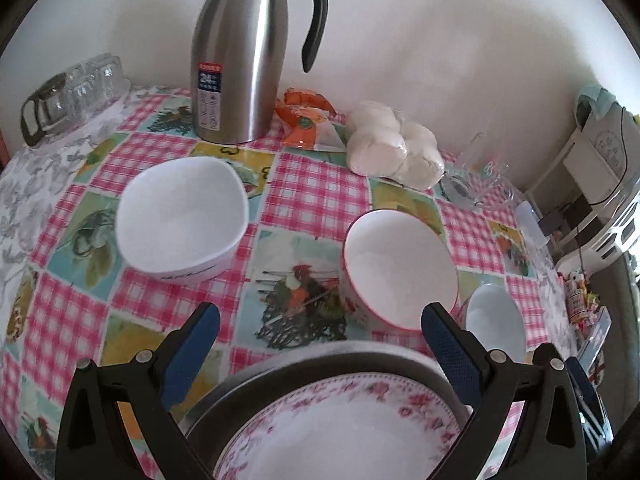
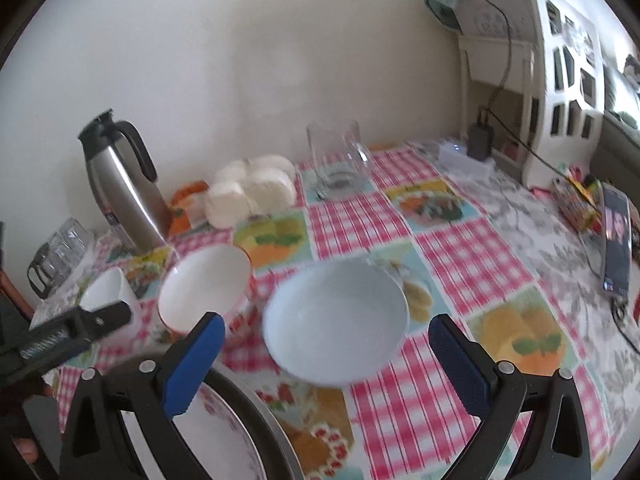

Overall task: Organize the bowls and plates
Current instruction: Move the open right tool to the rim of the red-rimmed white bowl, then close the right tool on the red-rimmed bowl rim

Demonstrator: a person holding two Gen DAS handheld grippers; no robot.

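Note:
On the checked tablecloth stand three bowls: a large white bowl [image 1: 180, 216] [image 2: 106, 292] at the left, a red-rimmed bowl [image 1: 398, 266] [image 2: 204, 288] in the middle and a small pale blue bowl [image 1: 496, 322] [image 2: 336, 320] at the right. A floral plate [image 1: 344, 428] [image 2: 228, 432] lies stacked on a grey metal plate [image 1: 320, 356] at the near edge. My left gripper [image 1: 320, 334] is open above that stack. In the right wrist view my right gripper [image 2: 326, 346] is open, its fingers on either side of the blue bowl's near part. Nothing is held.
A steel thermos jug [image 1: 240, 52] [image 2: 120, 184] stands at the back by the wall, beside an orange packet [image 1: 308, 120], bagged white buns [image 1: 394, 144] [image 2: 252, 188] and a glass pitcher [image 1: 476, 176] [image 2: 340, 164]. Upturned glasses [image 1: 76, 92] sit far left; a phone [image 2: 618, 240] lies far right.

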